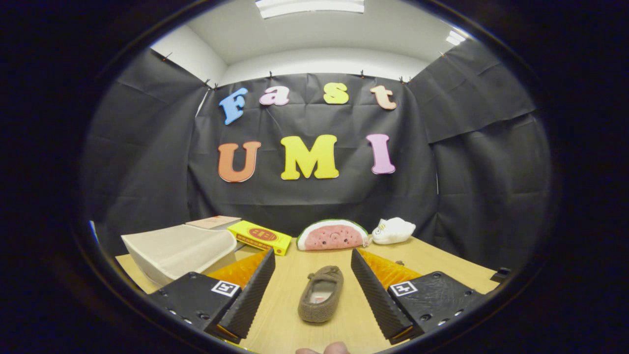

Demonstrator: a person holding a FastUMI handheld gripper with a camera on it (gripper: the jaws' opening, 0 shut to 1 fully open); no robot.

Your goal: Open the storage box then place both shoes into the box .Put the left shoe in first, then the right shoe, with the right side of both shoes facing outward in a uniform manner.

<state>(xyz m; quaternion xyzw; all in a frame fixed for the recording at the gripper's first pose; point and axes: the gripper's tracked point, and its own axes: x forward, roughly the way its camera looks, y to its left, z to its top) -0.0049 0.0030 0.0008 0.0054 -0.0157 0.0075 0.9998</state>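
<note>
- Shoe (321, 294): a brown fuzzy slipper lying flat on the wooden table (442, 265), sole down, opening up.
- Long axis runs roughly along the fingers' line, tilted a little; the end nearer the camera sits slightly toward the left finger, the far end slightly toward the right. Can't tell toe from heel for sure.
- Gripper (309, 290): jaws spread wide, holding nothing. The shoe sits between the two fingers (250, 290) with bare table on both sides of it; neither finger touches it.
- Storage box (179, 250): pale fabric, ahead-left of the left finger, partly hidden behind it. Looks tipped or folded; open or closed state unclear.
- Beyond the fingers, near the table's far edge: yellow box (260, 237) just beside the storage box, a tan flat item (214, 222) behind that, watermelon plush (333, 235) straight ahead, white plush (393, 230) ahead-right.
- Open table lies between the shoe and the plush row, and to the right of the right finger up to the table's right edge.
- Fingertip of a person (324, 349) shows just behind the shoe, on the camera side.
</note>
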